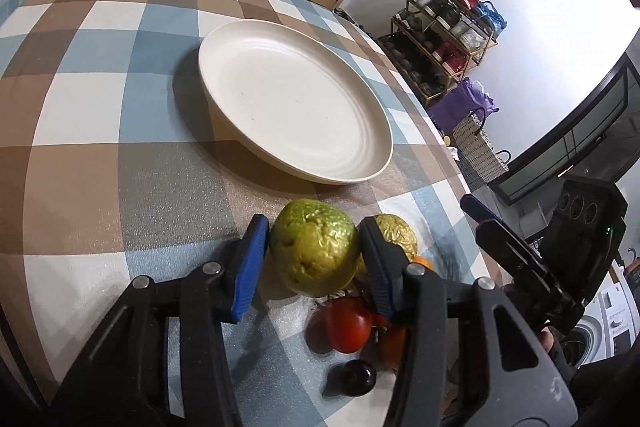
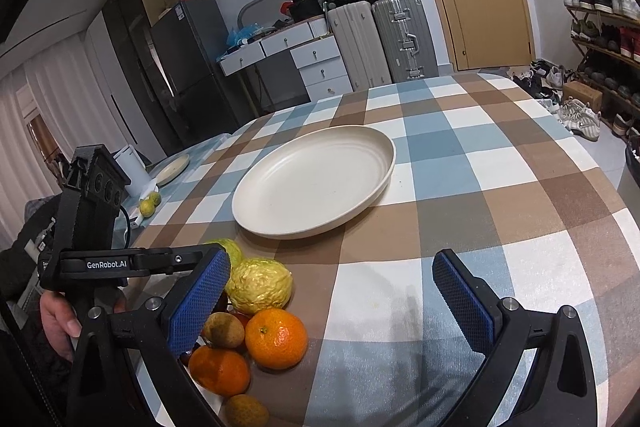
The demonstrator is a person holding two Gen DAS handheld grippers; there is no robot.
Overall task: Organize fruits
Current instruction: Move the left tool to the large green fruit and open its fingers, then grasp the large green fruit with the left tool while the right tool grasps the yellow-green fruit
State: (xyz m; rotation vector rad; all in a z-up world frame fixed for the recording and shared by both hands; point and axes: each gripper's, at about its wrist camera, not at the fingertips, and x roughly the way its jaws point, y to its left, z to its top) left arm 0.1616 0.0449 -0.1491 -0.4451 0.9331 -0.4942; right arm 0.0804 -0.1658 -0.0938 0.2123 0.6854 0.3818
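A cream plate (image 1: 296, 99) sits empty on the checked tablecloth; it also shows in the right wrist view (image 2: 316, 179). My left gripper (image 1: 312, 259) has its blue pads on both sides of a bumpy green-yellow fruit (image 1: 314, 253) near the table's front. Behind it lies a second bumpy yellow fruit (image 1: 396, 231), with a red tomato (image 1: 347, 323) and a dark plum (image 1: 354, 377) below. My right gripper (image 2: 332, 295) is open and empty; oranges (image 2: 276, 339), a brown fruit (image 2: 223, 330) and the yellow fruit (image 2: 260, 285) lie by its left finger.
The right gripper's body (image 1: 560, 255) shows at the table's right edge in the left wrist view. A shoe rack (image 1: 444, 39) stands beyond the table. Suitcases (image 2: 400, 39) and drawers (image 2: 316, 63) stand by the far wall. A small plate (image 2: 172, 169) sits on a side surface.
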